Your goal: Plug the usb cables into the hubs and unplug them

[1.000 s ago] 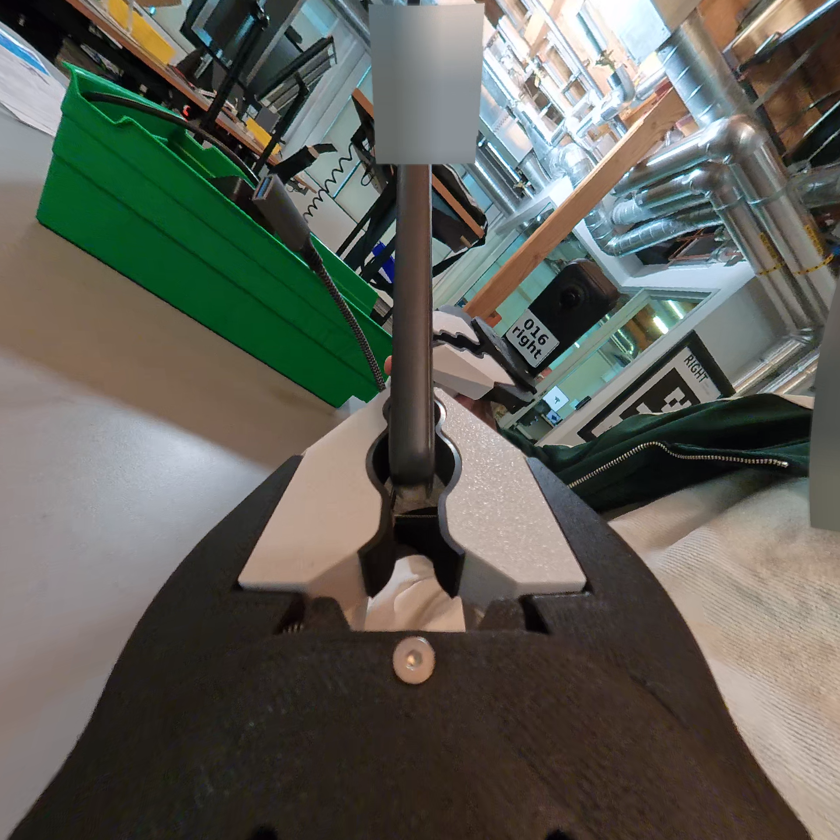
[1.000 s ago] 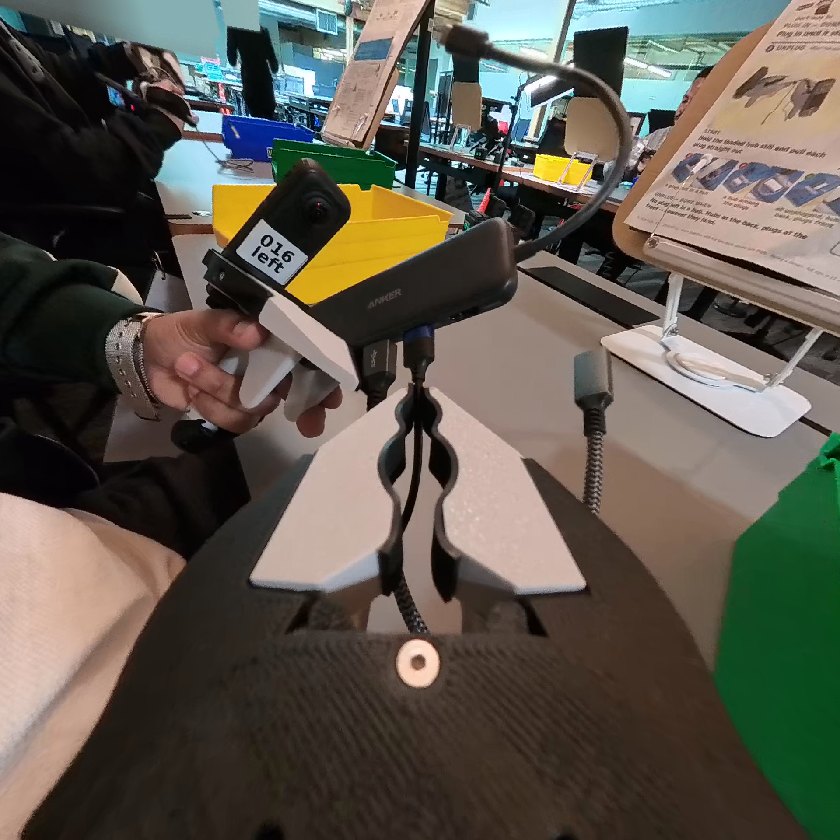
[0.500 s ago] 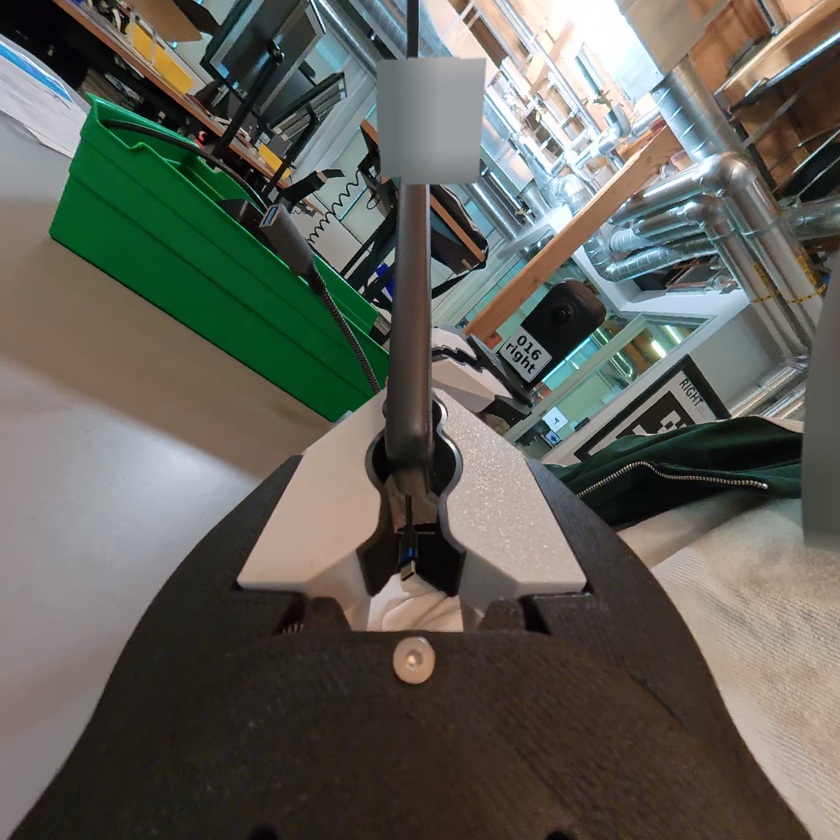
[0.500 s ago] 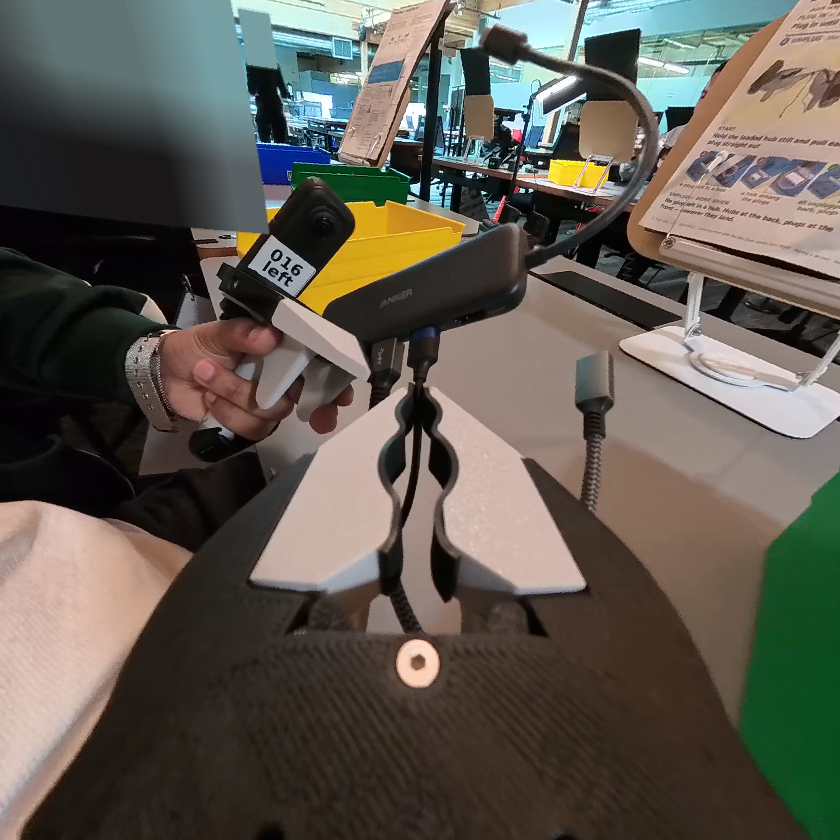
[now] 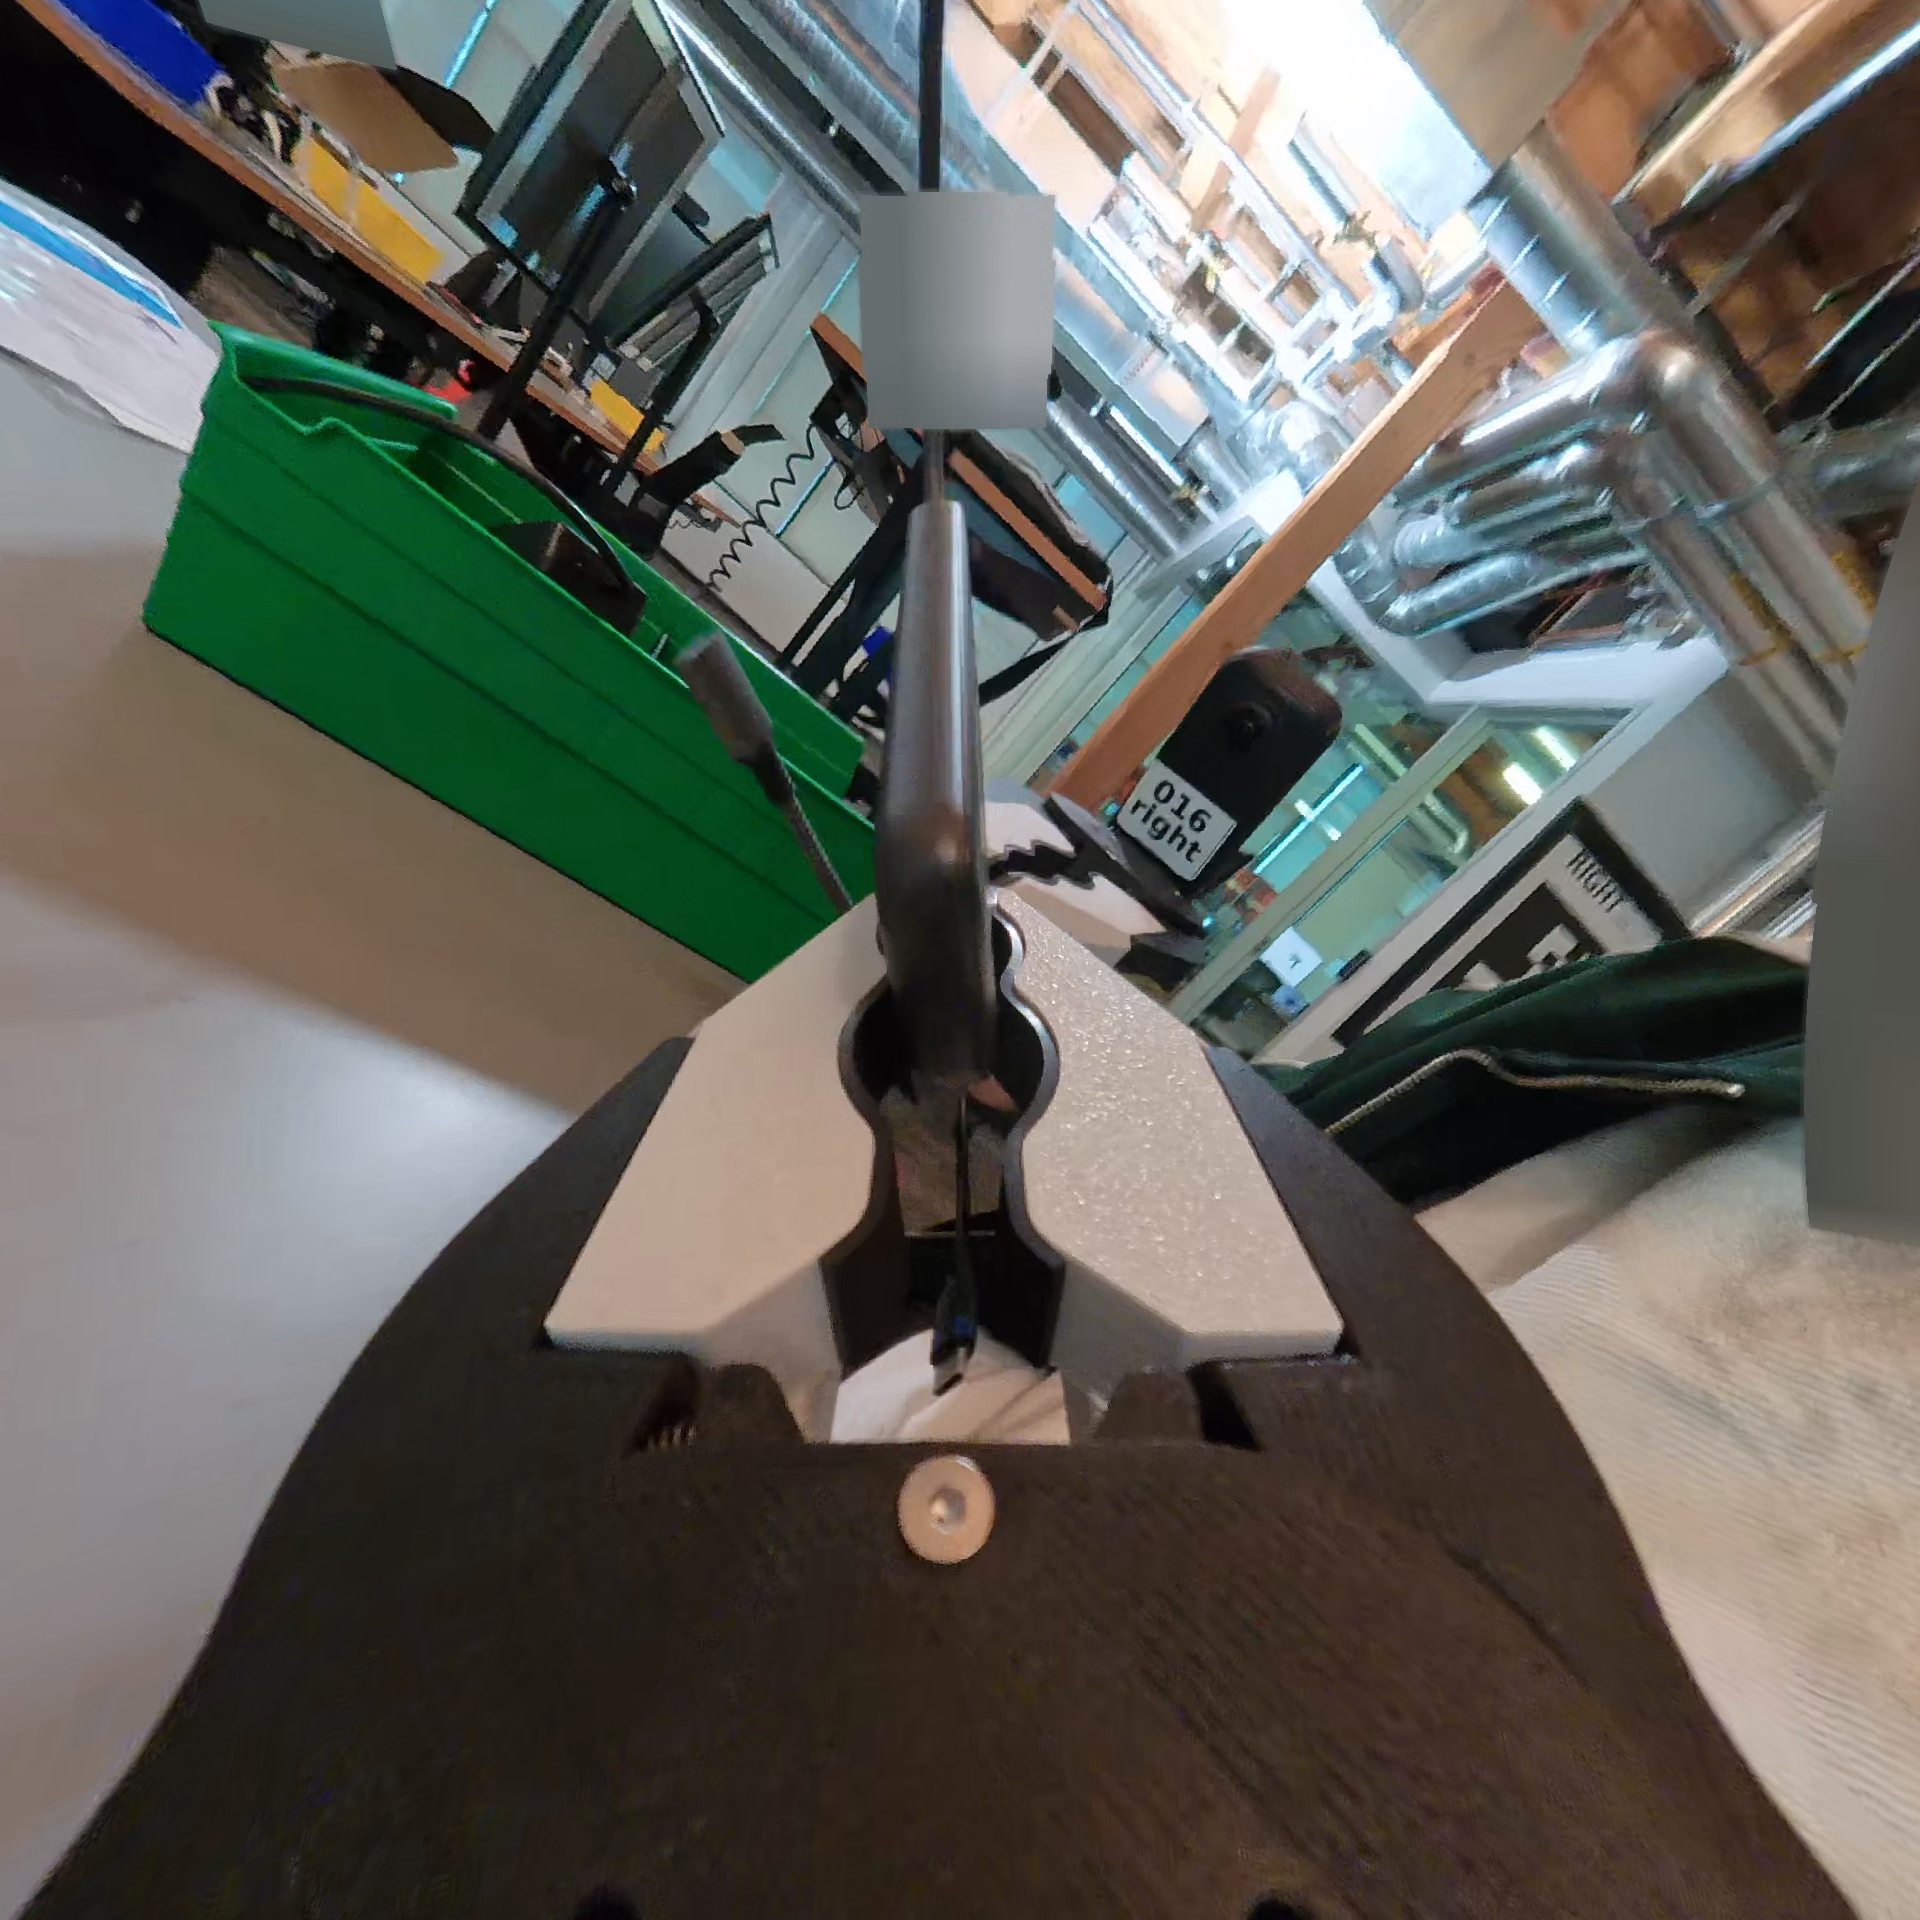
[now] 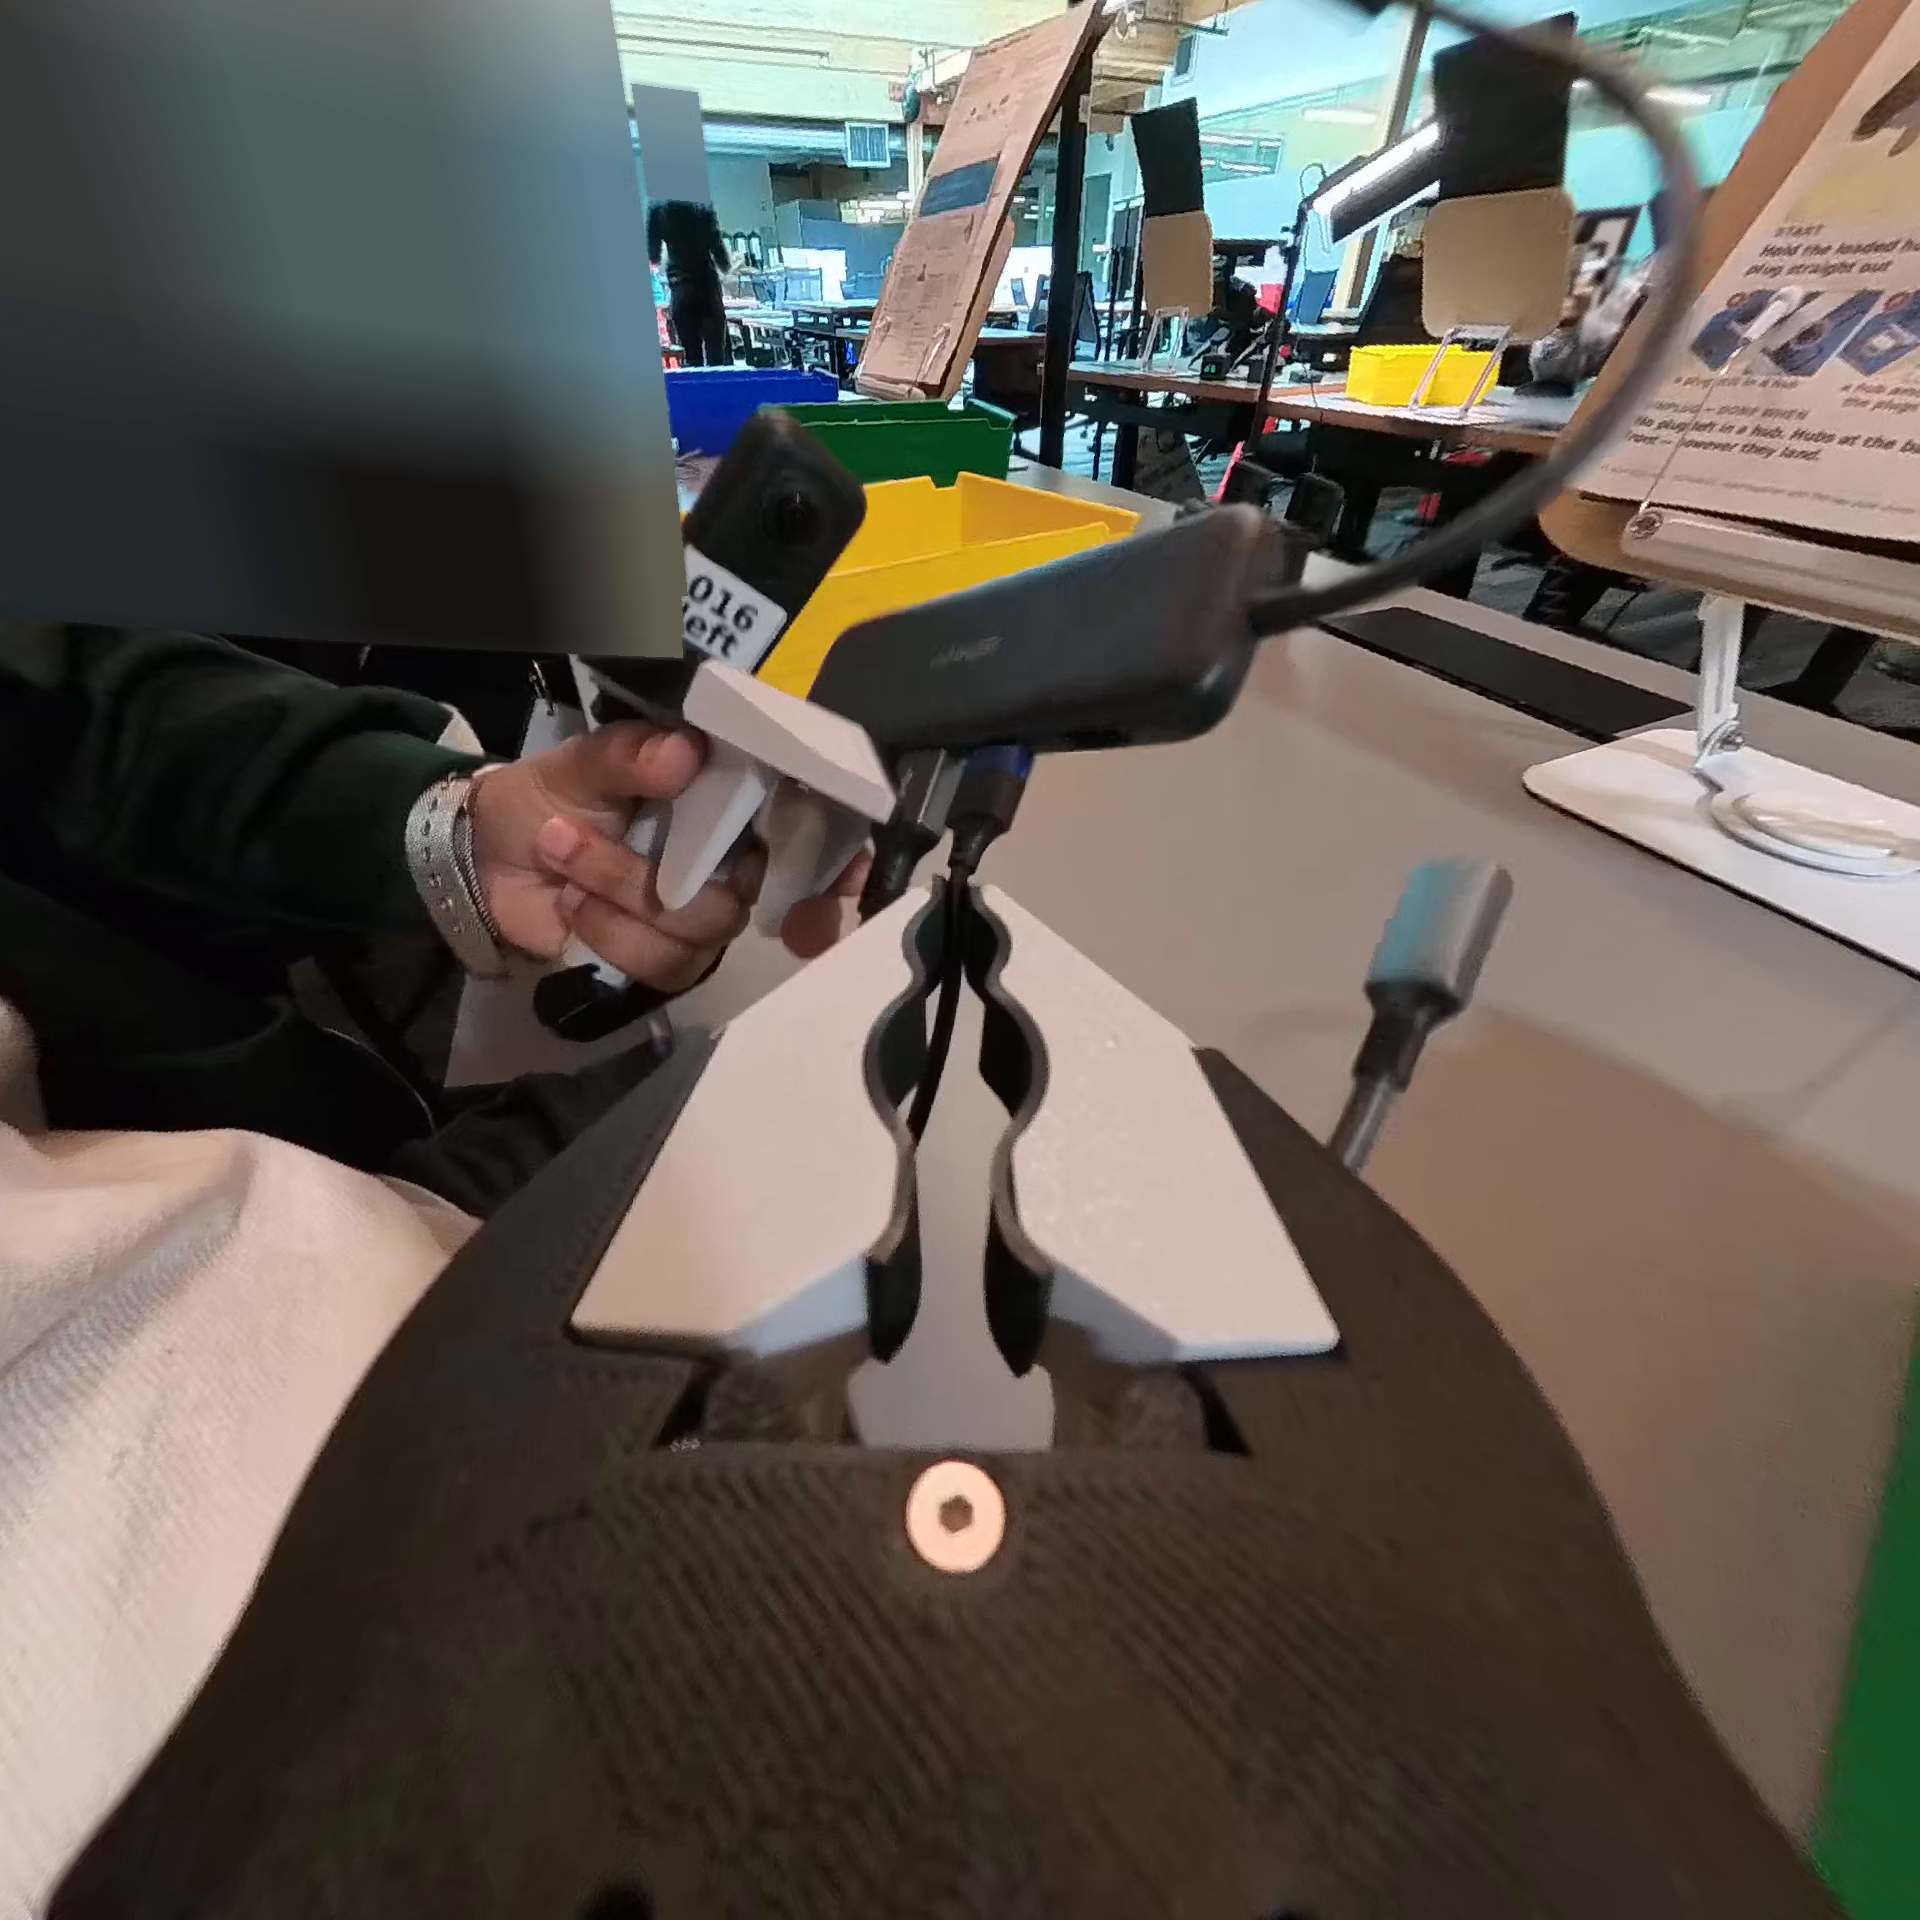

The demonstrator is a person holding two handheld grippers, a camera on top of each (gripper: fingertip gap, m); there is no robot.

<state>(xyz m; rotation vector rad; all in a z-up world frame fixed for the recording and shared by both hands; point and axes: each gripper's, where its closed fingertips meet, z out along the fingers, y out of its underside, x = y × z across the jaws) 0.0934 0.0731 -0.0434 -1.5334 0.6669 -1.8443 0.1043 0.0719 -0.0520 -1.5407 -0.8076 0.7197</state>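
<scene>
1. Left wrist view: the dark grey USB hub (image 5: 930, 790) is seen clamped edge-on in the closed left gripper (image 5: 948, 1023), running toward 12 o'clock. A loose braided plug (image 5: 722, 686) is seen at 10 o'clock, before the green bin (image 5: 436, 644).

2. Right wrist view: the thin black cable (image 6: 940, 1023) is pinched by the closed right gripper (image 6: 961, 920); its blue-collared plug (image 6: 992, 795) is still seated in the hub (image 6: 1049, 655) at 12 o'clock, beside another plug (image 6: 914, 800). Unplugging is judged unfinished.

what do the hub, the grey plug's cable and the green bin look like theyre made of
Hub: dark grey, smooth satin shell; looks like anodised metal or hard plastic, can't tell which.
Grey plug's cable: woven braided sleeve, shown by its speckled crosshatch; the grey plug looks matte metal.
Green bin: glossy moulded plastic, with stepped walls and soft reflections.
</scene>
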